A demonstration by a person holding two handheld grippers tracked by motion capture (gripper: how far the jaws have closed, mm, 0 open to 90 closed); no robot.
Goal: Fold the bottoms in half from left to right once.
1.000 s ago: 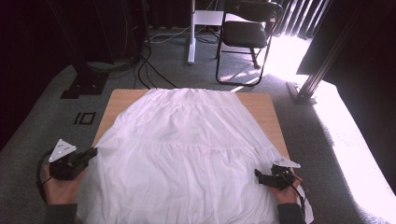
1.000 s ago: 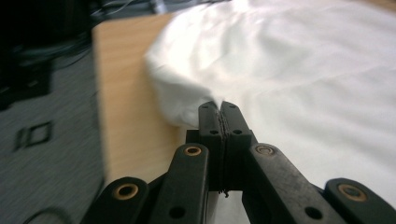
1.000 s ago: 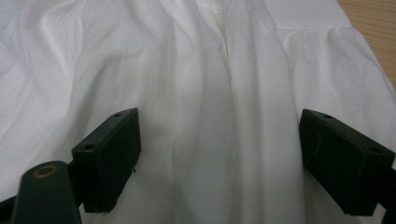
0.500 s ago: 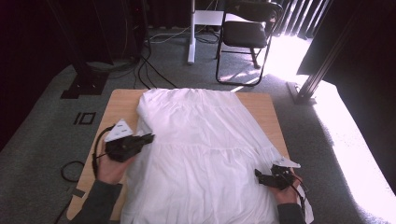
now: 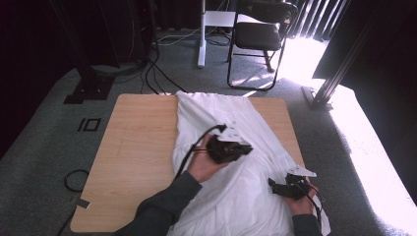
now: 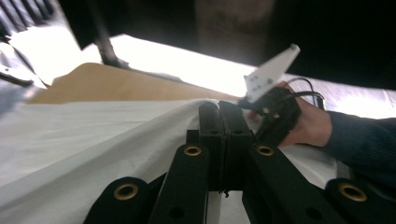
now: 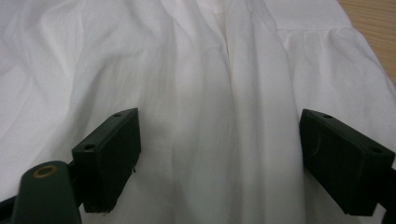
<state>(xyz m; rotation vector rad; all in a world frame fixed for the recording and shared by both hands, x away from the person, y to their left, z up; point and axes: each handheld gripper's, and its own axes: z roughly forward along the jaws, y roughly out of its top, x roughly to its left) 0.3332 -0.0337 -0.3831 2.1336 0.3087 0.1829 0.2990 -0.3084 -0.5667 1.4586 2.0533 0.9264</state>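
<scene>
A white cloth (image 5: 221, 118) lies on the wooden table (image 5: 137, 142), its left side lifted and drawn over toward the right. My left gripper (image 5: 248, 149) is over the middle of the cloth and shut on its edge. In the left gripper view the jaws stand pressed together with the white cloth (image 6: 93, 135) hanging from them. My right gripper (image 5: 273, 186) rests at the cloth's front right, jaws wide apart and open. The right gripper view has the right gripper (image 7: 219, 135) with flat cloth (image 7: 196, 70) under the gap. The left gripper view also takes in the right gripper (image 6: 271, 105), in its hand.
The table's left half is bare wood. A black chair (image 5: 260, 34) and a white pole (image 5: 200, 34) stand behind the table. Cables (image 5: 74, 179) lie on the grey carpet at left. A metal frame leg (image 5: 334, 78) stands at the right.
My left gripper has swept from the table's left edge to the middle, carrying the cloth's left side with it and baring the wood. The right gripper has kept still.
</scene>
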